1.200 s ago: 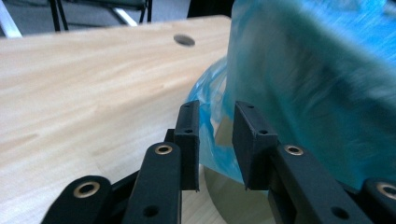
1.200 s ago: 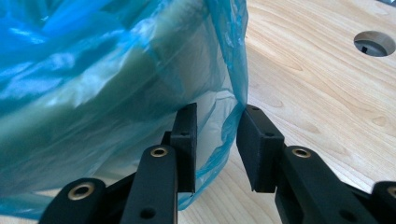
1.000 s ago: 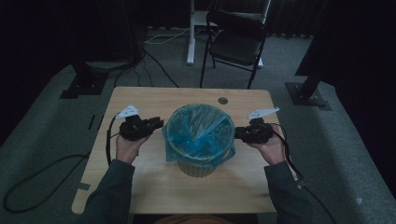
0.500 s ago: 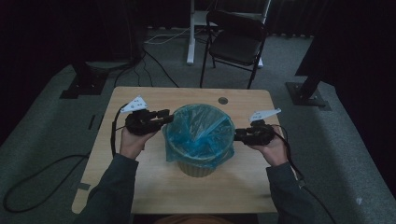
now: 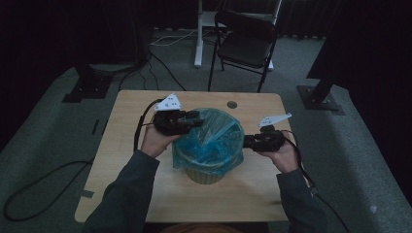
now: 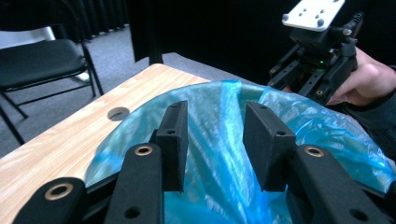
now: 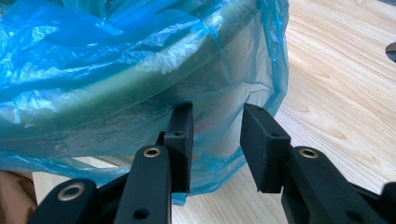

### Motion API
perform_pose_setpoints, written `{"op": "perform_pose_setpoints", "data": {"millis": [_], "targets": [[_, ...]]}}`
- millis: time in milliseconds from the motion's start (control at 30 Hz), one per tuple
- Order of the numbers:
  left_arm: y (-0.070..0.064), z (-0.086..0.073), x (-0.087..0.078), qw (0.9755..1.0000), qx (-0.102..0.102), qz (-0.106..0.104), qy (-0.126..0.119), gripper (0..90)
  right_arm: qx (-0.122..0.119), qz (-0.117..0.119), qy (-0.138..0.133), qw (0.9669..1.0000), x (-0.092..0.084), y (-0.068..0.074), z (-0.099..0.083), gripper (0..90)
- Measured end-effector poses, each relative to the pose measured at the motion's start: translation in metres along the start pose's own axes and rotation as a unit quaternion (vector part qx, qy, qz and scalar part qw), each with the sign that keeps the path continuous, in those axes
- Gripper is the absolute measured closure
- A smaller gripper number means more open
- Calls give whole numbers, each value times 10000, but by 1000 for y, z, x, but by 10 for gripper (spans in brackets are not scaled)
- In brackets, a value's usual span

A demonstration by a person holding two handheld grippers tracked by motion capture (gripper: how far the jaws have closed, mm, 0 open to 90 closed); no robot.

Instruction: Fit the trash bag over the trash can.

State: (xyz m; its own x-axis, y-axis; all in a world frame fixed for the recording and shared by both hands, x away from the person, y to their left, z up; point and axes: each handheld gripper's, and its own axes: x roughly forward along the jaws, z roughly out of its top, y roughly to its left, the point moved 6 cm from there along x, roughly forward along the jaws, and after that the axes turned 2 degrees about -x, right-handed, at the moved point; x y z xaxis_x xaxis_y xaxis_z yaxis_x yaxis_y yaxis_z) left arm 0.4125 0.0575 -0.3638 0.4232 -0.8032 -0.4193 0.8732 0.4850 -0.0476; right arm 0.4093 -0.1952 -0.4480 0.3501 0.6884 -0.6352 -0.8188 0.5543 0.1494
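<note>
1. Nearest in the high view, the person's two sleeves come in from the near edge of the wooden table, one on each side of the bin.
2. The bin, a pale round tub, stands at the middle of the table, slightly toward the near side. A blue plastic bag lines it, its edge folded out over the rim and hanging down the outer wall.
3. The right gripper sits at the bin's right side, level with the rim. In the right gripper view its fingers are spread, with a loose flap of the bag's overhang in the gap between them. The pads seem not to press the film, though the dim picture leaves that uncertain.
4. The left gripper is held over the bin's far left rim, pointing right. Its jaws have just been opening. In the left gripper view the fingers are spread wide above the bag's inner folds and nothing is pinched between them.
5. Farther on the table, a round hole lies near the far edge, right of centre.
6. Beyond the table, a black folding chair stands on the grey floor.
</note>
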Motion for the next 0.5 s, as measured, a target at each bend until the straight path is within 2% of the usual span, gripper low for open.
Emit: {"op": "perform_pose_setpoints", "data": {"millis": [200,300,367,500], "targets": [[-9,6,24,9982,386,-120,445,601,7,41,17,10000,2,-1,-2,642],[-12,8,31,9975,486,-145,502,594,17,56,26,10000,3,-1,-2,642],[-13,9,33,9976,483,-139,487,594,13,59,22,10000,3,-1,-2,642],[-12,9,48,9958,514,-173,741,594,17,91,-9,10000,2,0,-1,642]]}}
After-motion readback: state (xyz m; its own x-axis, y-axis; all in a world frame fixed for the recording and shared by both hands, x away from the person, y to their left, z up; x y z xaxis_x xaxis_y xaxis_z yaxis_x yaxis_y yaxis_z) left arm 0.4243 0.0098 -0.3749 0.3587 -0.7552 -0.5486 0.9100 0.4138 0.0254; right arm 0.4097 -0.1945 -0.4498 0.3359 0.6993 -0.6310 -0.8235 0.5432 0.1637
